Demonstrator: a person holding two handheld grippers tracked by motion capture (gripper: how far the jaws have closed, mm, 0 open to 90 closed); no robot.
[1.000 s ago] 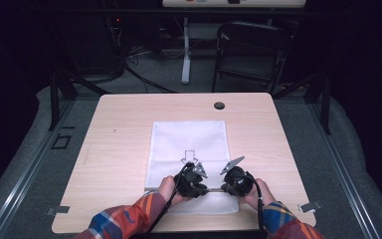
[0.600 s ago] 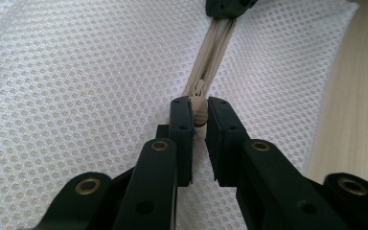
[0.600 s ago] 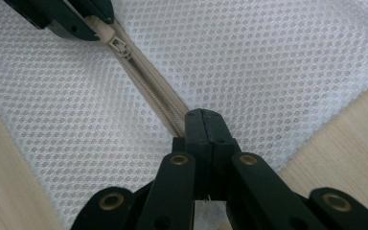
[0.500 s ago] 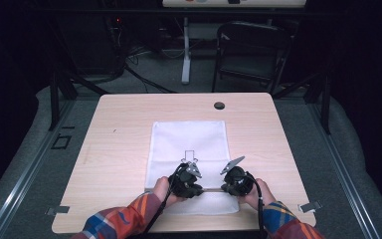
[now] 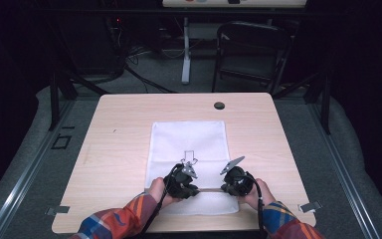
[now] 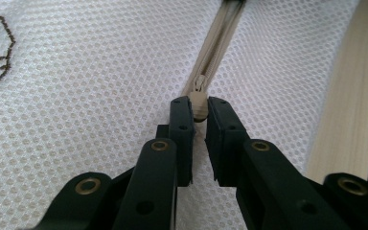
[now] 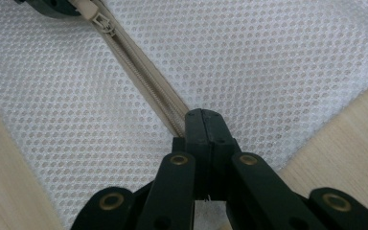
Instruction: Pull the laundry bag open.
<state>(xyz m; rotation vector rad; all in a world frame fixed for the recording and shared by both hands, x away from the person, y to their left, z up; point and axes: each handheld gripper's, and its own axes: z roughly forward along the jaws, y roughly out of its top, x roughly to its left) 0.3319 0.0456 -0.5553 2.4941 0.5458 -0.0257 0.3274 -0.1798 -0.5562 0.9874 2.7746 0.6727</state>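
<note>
Right gripper [image 7: 205, 116] pinching zipper [image 7: 143, 79]

White perforated mesh cloth bag [image 5: 189, 144], beige plastic zipper [image 7: 143, 81], matt pale wood-grain table [image 5: 124, 124].

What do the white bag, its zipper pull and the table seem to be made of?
White bag: likely synthetic mesh fabric, slightly shiny, with regular small holes. Zipper pull, pinched by the left tool: probably matte beige plastic, though painted metal is possible. Table: light wood or wood-look laminate, smooth, with visible grain lines.
</note>
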